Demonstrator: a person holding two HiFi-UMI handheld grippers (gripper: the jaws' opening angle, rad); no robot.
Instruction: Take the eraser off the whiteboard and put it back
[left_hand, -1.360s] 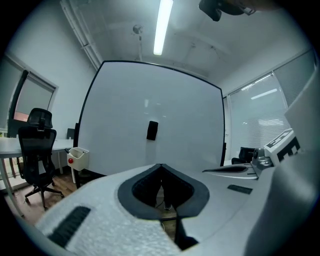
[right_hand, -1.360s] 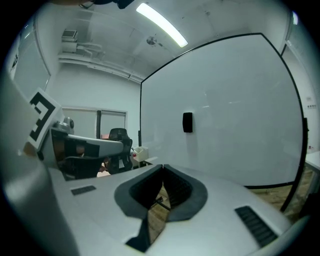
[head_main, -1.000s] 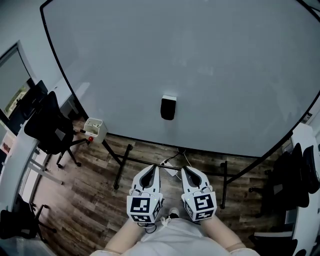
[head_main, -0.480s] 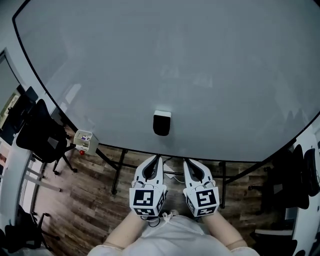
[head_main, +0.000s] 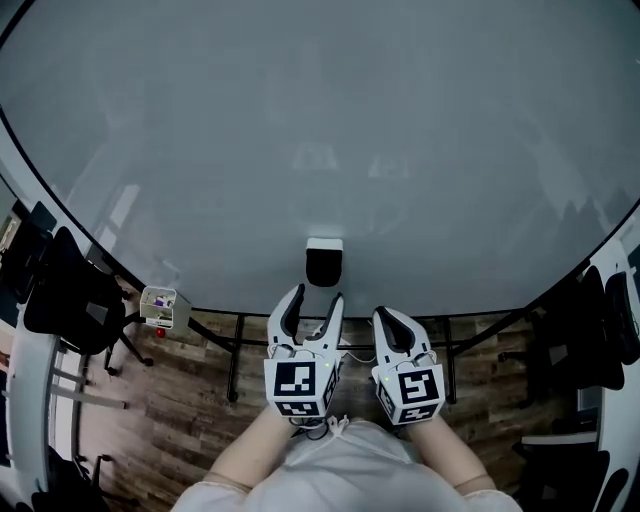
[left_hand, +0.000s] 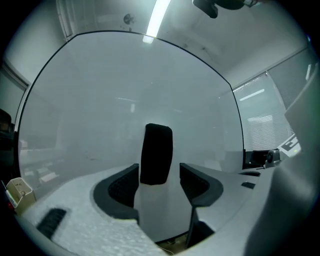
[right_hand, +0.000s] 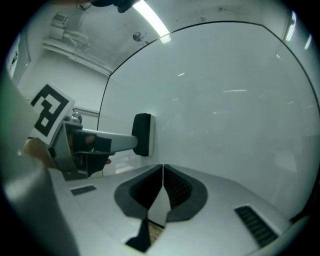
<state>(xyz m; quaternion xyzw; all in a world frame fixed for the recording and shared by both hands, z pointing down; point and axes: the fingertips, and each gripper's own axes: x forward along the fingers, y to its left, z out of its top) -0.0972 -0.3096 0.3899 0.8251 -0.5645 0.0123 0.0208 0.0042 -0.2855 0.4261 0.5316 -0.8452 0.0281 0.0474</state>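
A black eraser (head_main: 323, 265) with a white backing sticks upright on the lower part of the big whiteboard (head_main: 320, 130). My left gripper (head_main: 313, 298) points level at it, its jaws opening. In the left gripper view the eraser (left_hand: 157, 155) stands in the gap just past the two fingertips, and neither pad presses on it. The right gripper view shows the left gripper's fingers (right_hand: 117, 141) reaching up to the eraser (right_hand: 142, 135) from the side. My right gripper (head_main: 388, 318) hovers to the right of the eraser, short of the board, shut and empty (right_hand: 163, 167).
The whiteboard stands on a black frame (head_main: 236, 345) over a wooden floor (head_main: 180, 420). A small white marker box (head_main: 160, 306) hangs at the board's lower left. Black office chairs (head_main: 60, 300) stand at the left, more chairs (head_main: 610, 340) at the right.
Both grippers have moved forward, closer to the whiteboard and the eraser. The left gripper's jaws, shut before, have spread apart. The right gripper stays shut.
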